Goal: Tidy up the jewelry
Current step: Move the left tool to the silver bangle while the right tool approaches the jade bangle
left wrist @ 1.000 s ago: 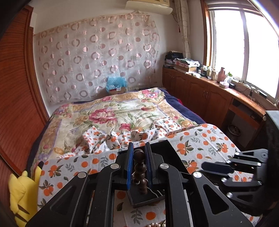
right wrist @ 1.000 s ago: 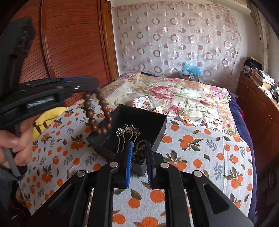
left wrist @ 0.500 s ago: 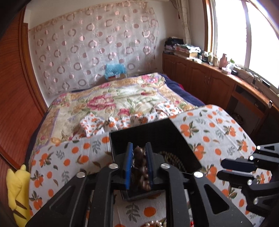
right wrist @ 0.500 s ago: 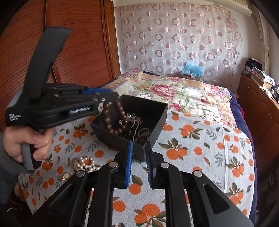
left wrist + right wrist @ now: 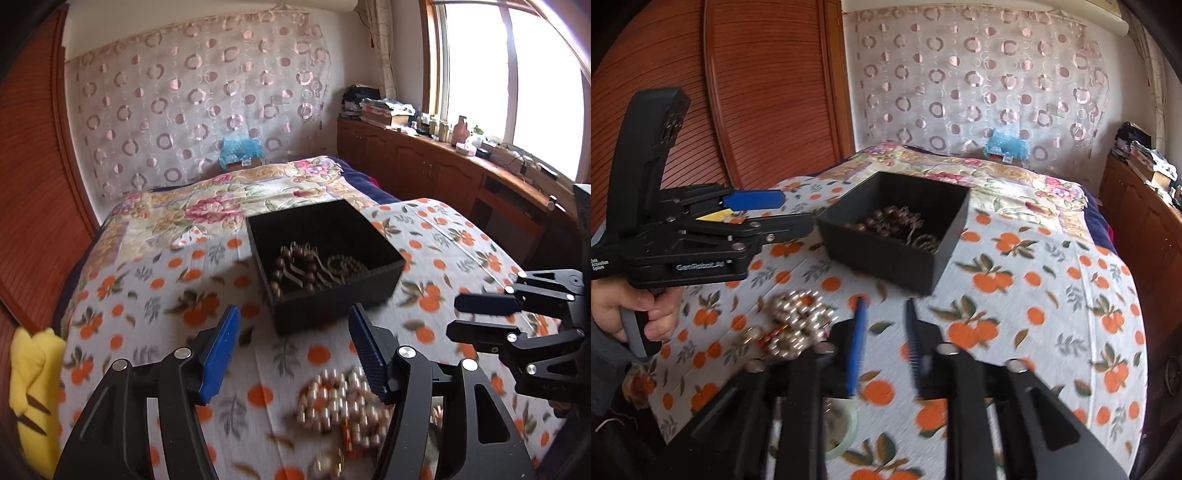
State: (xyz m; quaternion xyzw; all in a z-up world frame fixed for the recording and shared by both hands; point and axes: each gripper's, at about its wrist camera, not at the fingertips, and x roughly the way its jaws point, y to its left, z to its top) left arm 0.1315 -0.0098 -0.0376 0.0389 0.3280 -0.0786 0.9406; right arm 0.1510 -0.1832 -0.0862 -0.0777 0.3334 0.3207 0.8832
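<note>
A black open box (image 5: 369, 286) (image 5: 886, 254) stands on the orange-print cloth. Inside lie a brown wooden bead bracelet (image 5: 280, 269) (image 5: 877, 223), a silver hair comb (image 5: 319, 273) and another bead string (image 5: 347, 264). My left gripper (image 5: 293, 339) (image 5: 783, 212) is open and empty, just in front of the box. A heap of pearl jewelry (image 5: 340, 402) (image 5: 798, 321) lies on the cloth below it. My right gripper (image 5: 884, 343) (image 5: 465, 314) is slightly open and empty, right of the pearls. A pale green bangle (image 5: 842, 424) lies under the right gripper.
The cloth (image 5: 1034, 295) covers a bed with a floral quilt (image 5: 221, 199) behind. A yellow plush (image 5: 29, 387) lies at the left edge. Wooden wardrobe doors (image 5: 757, 92) stand left, and cabinets (image 5: 443, 173) under the window stand right.
My left gripper opened and let the wooden bead bracelet drop into the box, then drew back toward me. My right gripper pulled back from the box and opened a little.
</note>
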